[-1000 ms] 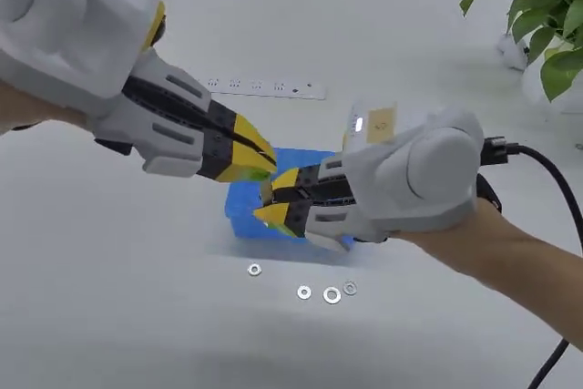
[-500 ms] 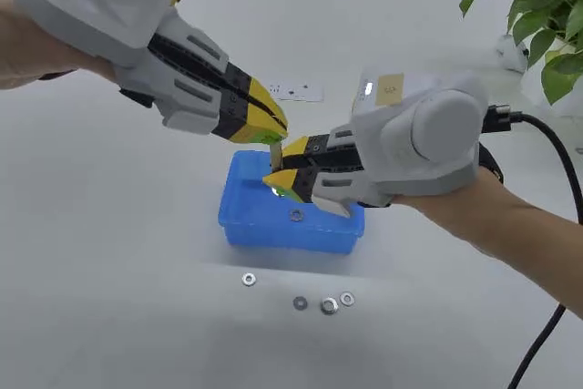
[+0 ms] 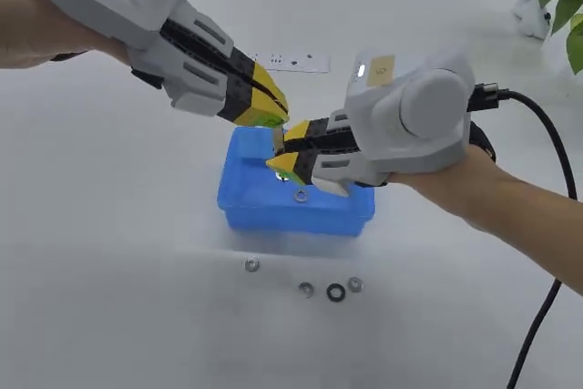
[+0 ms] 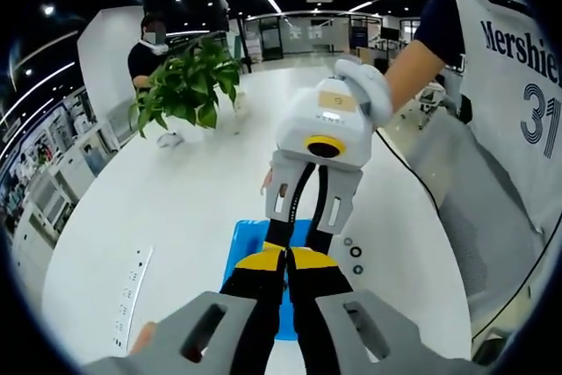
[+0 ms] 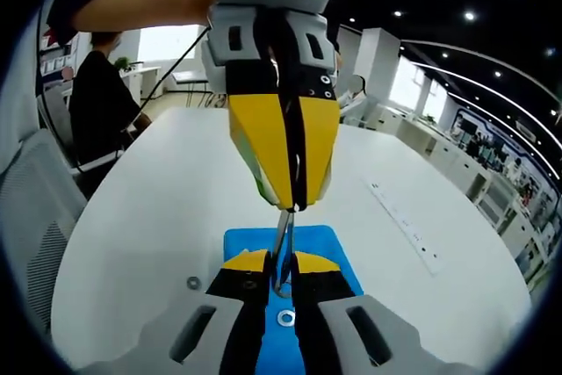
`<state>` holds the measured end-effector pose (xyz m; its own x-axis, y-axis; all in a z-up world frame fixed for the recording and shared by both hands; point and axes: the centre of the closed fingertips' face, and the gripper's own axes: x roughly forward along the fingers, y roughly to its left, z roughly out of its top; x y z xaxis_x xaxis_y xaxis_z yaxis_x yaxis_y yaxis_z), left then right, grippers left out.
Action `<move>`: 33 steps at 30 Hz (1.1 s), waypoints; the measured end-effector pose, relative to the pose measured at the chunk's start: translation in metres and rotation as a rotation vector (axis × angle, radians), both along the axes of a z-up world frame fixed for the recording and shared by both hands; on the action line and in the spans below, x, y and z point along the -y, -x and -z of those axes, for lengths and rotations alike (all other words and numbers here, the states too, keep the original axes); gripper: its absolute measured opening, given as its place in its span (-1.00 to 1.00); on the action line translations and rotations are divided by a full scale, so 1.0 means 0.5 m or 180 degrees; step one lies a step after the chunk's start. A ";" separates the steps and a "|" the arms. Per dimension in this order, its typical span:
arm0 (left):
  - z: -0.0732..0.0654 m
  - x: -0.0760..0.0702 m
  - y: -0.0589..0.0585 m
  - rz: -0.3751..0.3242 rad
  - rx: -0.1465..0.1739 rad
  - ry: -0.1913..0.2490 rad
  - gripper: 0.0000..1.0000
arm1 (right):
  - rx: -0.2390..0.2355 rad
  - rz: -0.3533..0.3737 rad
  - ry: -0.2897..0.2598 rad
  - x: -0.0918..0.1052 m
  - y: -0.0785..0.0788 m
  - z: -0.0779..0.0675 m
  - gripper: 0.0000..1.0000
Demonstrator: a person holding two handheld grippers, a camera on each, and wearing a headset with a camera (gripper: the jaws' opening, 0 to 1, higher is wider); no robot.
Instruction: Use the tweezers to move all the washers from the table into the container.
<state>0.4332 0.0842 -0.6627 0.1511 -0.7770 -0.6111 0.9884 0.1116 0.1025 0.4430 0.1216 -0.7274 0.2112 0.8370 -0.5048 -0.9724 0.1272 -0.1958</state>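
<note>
Above the container [image 3: 264, 211], the left hand-held gripper [image 3: 273, 116] grips the tweezers [image 5: 283, 243], and the right hand-held gripper [image 3: 284, 163] pinches their tips. The right gripper view shows one washer [image 5: 285, 316] inside the container; the head view shows four washers [image 3: 335, 293] beside it.

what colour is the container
The container is blue, best seen in the head view.

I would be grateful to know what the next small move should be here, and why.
Probably lift the tweezers, gripped by the left hand-held gripper, up from the blue container and carry them to a loose washer on the table. One stored washer already lies in the container, while four lie loose in front of it, so more pick-ups seem due.
</note>
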 end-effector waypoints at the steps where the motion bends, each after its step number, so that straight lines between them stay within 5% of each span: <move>1: 0.005 0.000 -0.002 -0.0006 -0.0014 -0.0003 -0.89 | -0.0022 0.0001 0.0001 0.000 -0.001 0.005 -0.80; 15: 0.063 -0.004 -0.019 -0.0035 -0.0144 -0.0019 -0.89 | -0.0162 0.0037 0.0054 -0.002 -0.008 0.061 -0.80; 33: 0.086 0.000 -0.016 -0.0019 -0.0194 -0.0041 -0.89 | -0.0213 0.0049 0.0106 -0.007 -0.007 0.086 -0.79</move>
<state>0.4411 0.0844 -0.7059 0.1178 -0.7683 -0.6292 0.9922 0.1165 0.0435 0.4465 0.1253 -0.7702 0.1887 0.8164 -0.5457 -0.9814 0.1367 -0.1347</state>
